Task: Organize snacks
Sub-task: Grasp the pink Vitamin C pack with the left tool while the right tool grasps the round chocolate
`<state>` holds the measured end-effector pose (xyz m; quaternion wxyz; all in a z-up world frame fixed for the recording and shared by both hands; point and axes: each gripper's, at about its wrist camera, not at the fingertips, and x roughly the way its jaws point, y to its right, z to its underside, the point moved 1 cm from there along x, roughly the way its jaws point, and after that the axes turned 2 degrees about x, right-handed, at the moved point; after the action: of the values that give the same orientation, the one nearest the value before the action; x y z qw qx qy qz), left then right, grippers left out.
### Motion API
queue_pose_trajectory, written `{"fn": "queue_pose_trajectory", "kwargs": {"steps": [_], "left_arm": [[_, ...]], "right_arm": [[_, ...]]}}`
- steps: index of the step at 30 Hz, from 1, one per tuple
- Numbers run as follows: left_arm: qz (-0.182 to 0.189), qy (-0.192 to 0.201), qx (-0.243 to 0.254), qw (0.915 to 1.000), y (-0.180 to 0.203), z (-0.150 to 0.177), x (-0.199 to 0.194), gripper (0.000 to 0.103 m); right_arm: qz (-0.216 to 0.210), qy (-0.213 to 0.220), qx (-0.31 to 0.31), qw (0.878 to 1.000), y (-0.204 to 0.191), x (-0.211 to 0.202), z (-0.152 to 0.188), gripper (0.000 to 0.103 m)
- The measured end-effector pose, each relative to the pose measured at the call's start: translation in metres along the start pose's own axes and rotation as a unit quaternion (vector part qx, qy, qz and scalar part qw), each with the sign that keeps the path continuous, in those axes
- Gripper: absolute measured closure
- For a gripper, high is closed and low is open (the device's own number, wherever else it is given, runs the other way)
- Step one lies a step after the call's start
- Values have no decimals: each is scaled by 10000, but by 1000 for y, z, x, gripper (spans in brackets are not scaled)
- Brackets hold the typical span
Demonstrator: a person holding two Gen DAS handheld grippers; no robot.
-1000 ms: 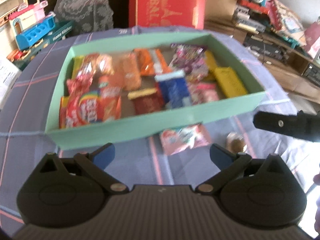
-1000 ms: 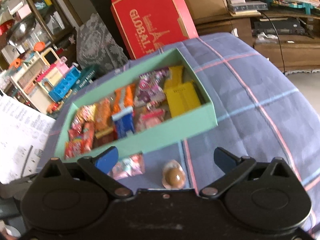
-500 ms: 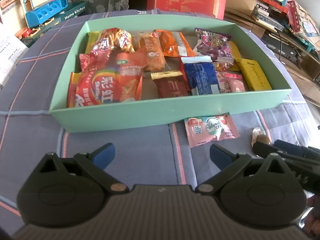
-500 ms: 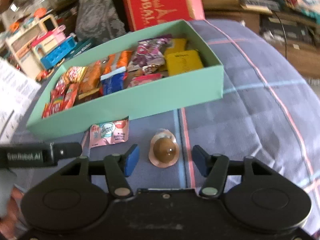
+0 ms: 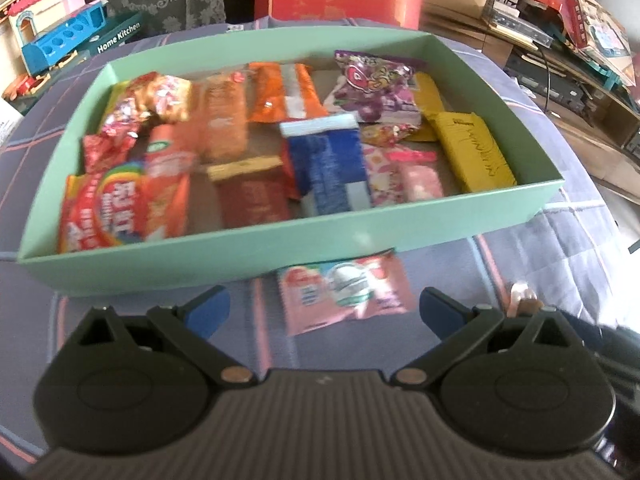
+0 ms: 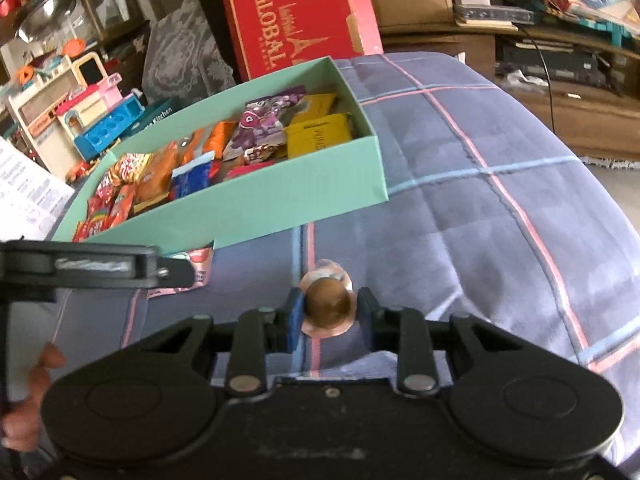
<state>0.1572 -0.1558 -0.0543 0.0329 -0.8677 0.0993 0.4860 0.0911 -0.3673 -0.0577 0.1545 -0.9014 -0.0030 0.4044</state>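
So the right gripper (image 6: 329,312) has its fingers pinched onto the jelly cup (image 6: 329,307), a round, glossy brown dome with a flat pinkish rim, sitting on the quilted plaid cloth (image 6: 460,216). The left gripper (image 5: 322,312) is spread wide open, with the crinkly pink packet (image 5: 346,288) lying between its fingers, right against the green cardboard box (image 5: 240,254) of snacks.

The right gripper (image 6: 329,314), wide open a second ago, now has its fingers closed in against the brown jelly cup (image 6: 329,305) on the plaid cloth, while the left gripper (image 5: 323,310) moves closer over the pink snack packet (image 5: 345,289).
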Motion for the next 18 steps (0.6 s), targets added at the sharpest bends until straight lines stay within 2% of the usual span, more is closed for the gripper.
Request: {"fn": "queue_pose_trajectory", "kwargs": {"steps": [4, 7, 8, 10, 12, 13, 18], "left_arm": [[-42, -97, -14, 9999, 12, 0, 14, 0], [-163, 19, 150, 9998, 16, 2, 17, 2], [-202, 85, 187, 9996, 15, 3, 16, 10], [-267, 192, 279, 9991, 15, 5, 13, 16], [-214, 302, 418, 9984, 15, 8, 9, 34], [-142, 343, 504, 9980, 13, 9, 6, 39], [-62, 357, 550, 9978, 4, 14, 0, 45]], "right_arm": [[-61, 4, 65, 10000, 4, -1, 1, 75], [-112, 2, 134, 9998, 6, -1, 0, 75], [-131, -3, 174, 9998, 6, -1, -1, 75], [-163, -7, 264, 9995, 8, 0, -1, 75], [-173, -10, 335, 9993, 7, 1, -3, 75], [-176, -14, 366, 9992, 7, 2, -3, 75], [-181, -53, 476, 9987, 6, 2, -3, 75]]}}
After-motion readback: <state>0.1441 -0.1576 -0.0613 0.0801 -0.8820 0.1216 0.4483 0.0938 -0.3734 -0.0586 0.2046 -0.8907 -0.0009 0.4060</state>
